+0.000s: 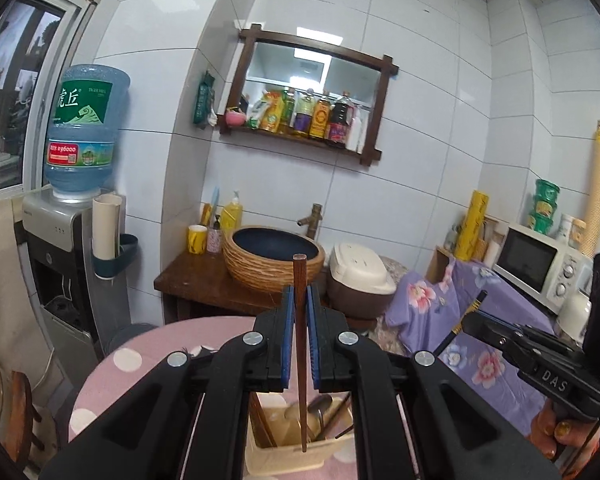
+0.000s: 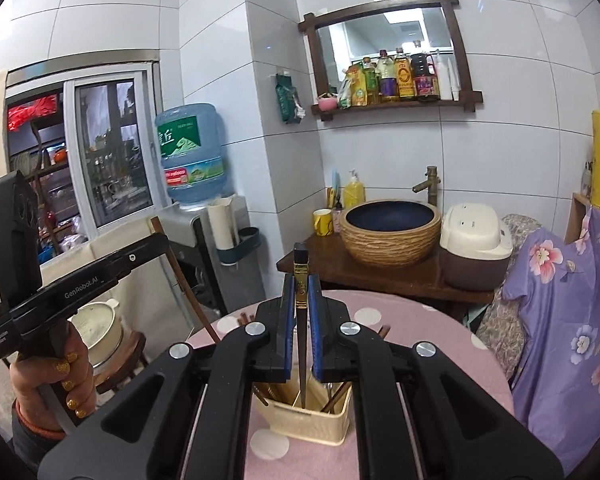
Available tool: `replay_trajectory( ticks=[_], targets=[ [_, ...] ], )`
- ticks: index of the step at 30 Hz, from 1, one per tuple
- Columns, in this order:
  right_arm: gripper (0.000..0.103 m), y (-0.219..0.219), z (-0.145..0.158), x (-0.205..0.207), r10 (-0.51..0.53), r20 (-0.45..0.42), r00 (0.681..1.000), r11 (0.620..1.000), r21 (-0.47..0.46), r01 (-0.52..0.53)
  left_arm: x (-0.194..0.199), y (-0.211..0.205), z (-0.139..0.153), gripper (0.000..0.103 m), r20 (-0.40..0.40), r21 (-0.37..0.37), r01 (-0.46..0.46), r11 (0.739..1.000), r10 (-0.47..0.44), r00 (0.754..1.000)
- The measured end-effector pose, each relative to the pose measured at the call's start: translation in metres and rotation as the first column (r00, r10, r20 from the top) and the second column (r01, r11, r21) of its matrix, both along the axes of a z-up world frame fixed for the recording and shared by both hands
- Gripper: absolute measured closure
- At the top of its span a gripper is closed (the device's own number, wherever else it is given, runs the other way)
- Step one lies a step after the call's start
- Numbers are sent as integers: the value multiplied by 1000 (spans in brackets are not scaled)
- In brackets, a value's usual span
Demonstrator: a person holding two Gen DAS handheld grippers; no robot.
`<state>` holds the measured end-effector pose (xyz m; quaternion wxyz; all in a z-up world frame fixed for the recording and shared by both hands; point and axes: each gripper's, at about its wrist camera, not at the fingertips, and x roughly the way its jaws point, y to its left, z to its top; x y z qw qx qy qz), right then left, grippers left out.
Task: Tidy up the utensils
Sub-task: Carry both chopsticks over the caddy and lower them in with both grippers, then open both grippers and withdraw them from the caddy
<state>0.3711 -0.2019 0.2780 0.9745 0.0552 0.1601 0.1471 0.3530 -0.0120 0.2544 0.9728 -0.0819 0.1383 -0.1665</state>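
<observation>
Two chopsticks hang upright above the cream utensil holder (image 2: 304,416) on the pink dotted surface (image 2: 420,320). The left gripper (image 1: 299,344) is clenched on a brown chopstick (image 1: 299,280); the right gripper (image 2: 300,340) grasps a black, gold-banded chopstick (image 2: 300,276), its tip inside the holder.

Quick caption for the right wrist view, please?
Right gripper holds a black chopstick upright over the cream utensil holder.

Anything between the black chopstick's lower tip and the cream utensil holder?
Nothing: in the right wrist view, the black chopstick in the right gripper already dips inside the cream utensil holder.
</observation>
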Motion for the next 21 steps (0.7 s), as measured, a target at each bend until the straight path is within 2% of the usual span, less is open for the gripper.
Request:
replay_trajectory(
  ticks=[3, 7, 14, 19, 21],
  targets=[
    [95, 2, -12, 19, -23, -25, 999, 1000, -5, 23, 16, -6, -13, 95, -10, 18, -44, 999, 44, 999],
    [95, 3, -45, 40, -34, -90, 995, 999, 2, 34, 29, -12, -44, 95, -33, 54, -77, 996, 79, 996],
    [95, 13, -99, 57, -42, -157, 987, 999, -28, 38, 46, -21, -100, 95, -130, 89, -59, 994, 70, 989],
    [95, 15, -120, 62, -55, -174, 983, 998, -41, 48, 55, -26, -129, 95, -190, 110, -49, 993, 69, 979],
    [95, 13, -124, 63, -57, -178, 982, 998, -29, 53, 56, -28, -135, 95, -189, 119, -55, 991, 77, 979]
  ],
)
